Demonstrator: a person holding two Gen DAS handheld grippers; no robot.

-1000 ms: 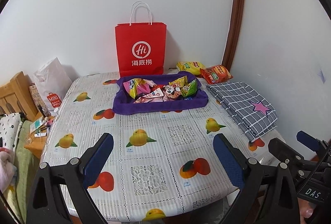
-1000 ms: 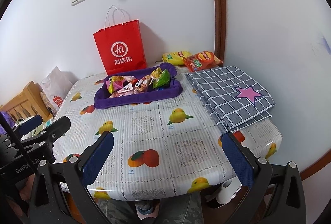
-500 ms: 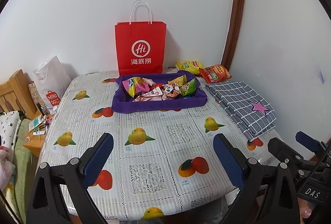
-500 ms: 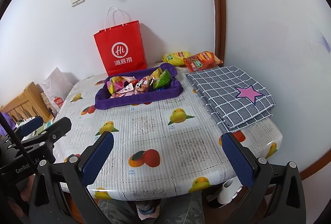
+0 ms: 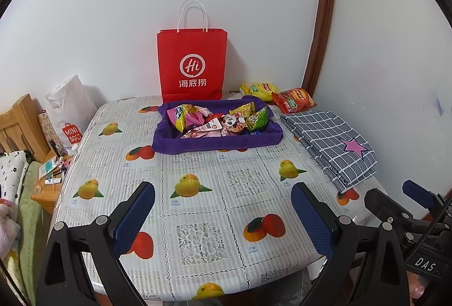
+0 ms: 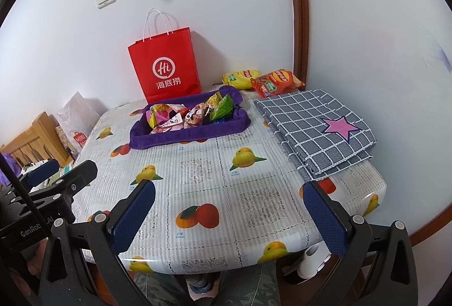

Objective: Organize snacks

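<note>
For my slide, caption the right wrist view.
Open right gripper faces purple tray of snacks; two chip bags lie outside it.

A glossy plastic tablecloth [image 5: 197,193] with a fruit print covers the table. The purple tray [image 5: 217,141] looks like soft, matt towelling; the snack packets [image 5: 214,122] in it are shiny foil. Behind the tray stands a matt red paper bag [image 5: 192,66]. The checked cloth [image 6: 316,125] is woven and matt.

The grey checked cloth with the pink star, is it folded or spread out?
Folded. The grey checked cloth lies as a compact rectangle on the table's right side, with several stacked layers showing along its near edge.
</note>
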